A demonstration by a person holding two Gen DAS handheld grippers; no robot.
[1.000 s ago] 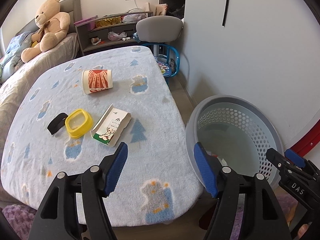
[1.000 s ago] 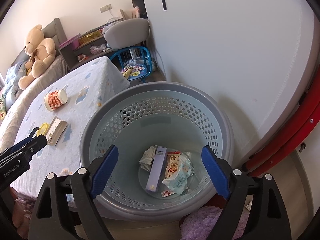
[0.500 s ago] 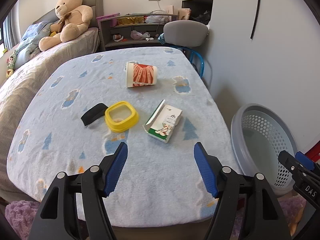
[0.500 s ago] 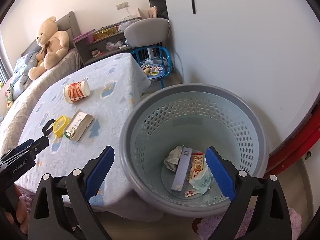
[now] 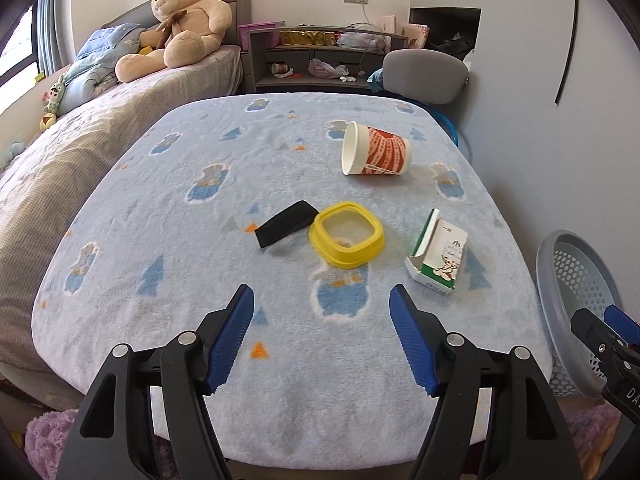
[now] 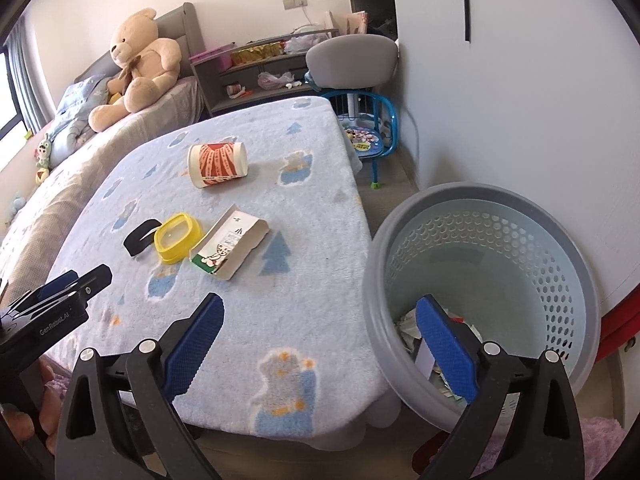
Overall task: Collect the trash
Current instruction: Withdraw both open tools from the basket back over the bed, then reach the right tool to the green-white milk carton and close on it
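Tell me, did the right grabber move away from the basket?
Yes. The right gripper has swung left: the grey basket, once centred between its open fingers, now sits off to the right, with the table below.

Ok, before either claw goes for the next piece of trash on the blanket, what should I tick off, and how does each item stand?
1. Left claw empty, jaws apart: ok.
2. Right claw empty, jaws wide after just opening further: ok.
3. Trash left to collect: paper cup on its side, milk carton, yellow lid, black strip: ok.
4. Carton lies clear of the lid, with room for the jaws: ok.
5. Basket upright beside the table, mouth unobstructed, some trash at the bottom: ok.
6. Whether the cup and carton hold any liquid: cannot tell.
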